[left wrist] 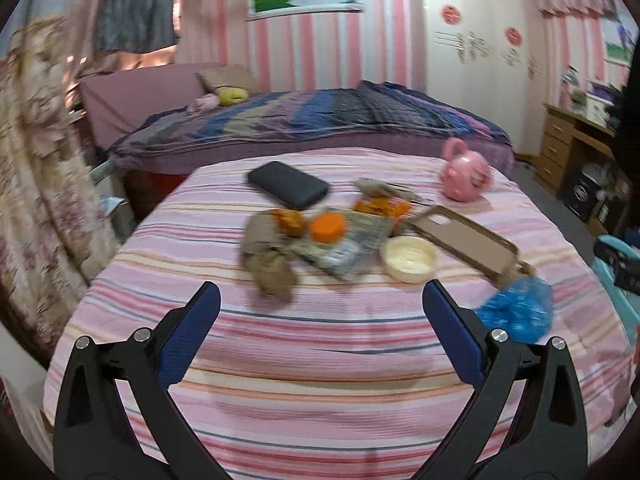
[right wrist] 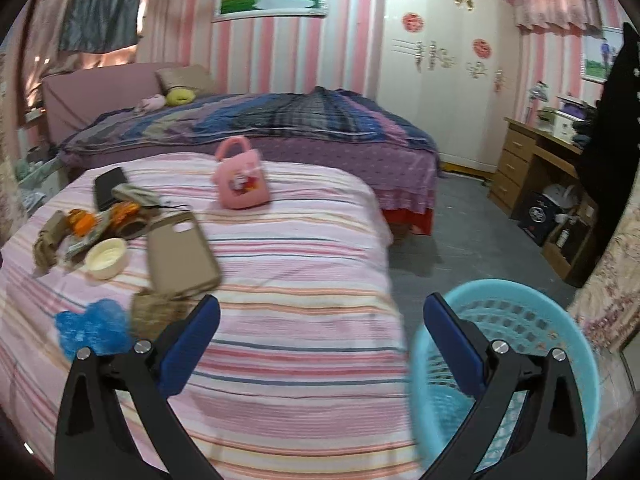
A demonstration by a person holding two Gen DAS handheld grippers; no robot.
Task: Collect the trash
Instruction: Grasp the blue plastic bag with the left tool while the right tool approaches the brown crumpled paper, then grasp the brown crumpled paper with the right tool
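Note:
A heap of trash lies on the pink striped cloth (left wrist: 320, 352): crumpled brown paper (left wrist: 270, 264), an orange cap (left wrist: 328, 227), orange wrappers (left wrist: 380, 205), a printed packet (left wrist: 344, 250) and a cream lid (left wrist: 409, 258). A crumpled blue bag (left wrist: 518, 308) lies to the right. My left gripper (left wrist: 320, 296) hangs open just short of the heap, holding nothing. My right gripper (right wrist: 320, 308) is open and empty over the cloth's right edge, beside a light blue basket (right wrist: 532, 320). The blue bag (right wrist: 92, 330) and a brown wad (right wrist: 154, 312) lie left of it.
A black phone (left wrist: 288, 184), a tan phone case (left wrist: 466, 236) and a small pink bag (left wrist: 466, 174) also lie on the cloth. Behind is a bed with a purple quilt (left wrist: 320, 120). A white wardrobe (right wrist: 444, 72) and wooden desk (right wrist: 532, 160) stand right, past grey floor (right wrist: 460, 232).

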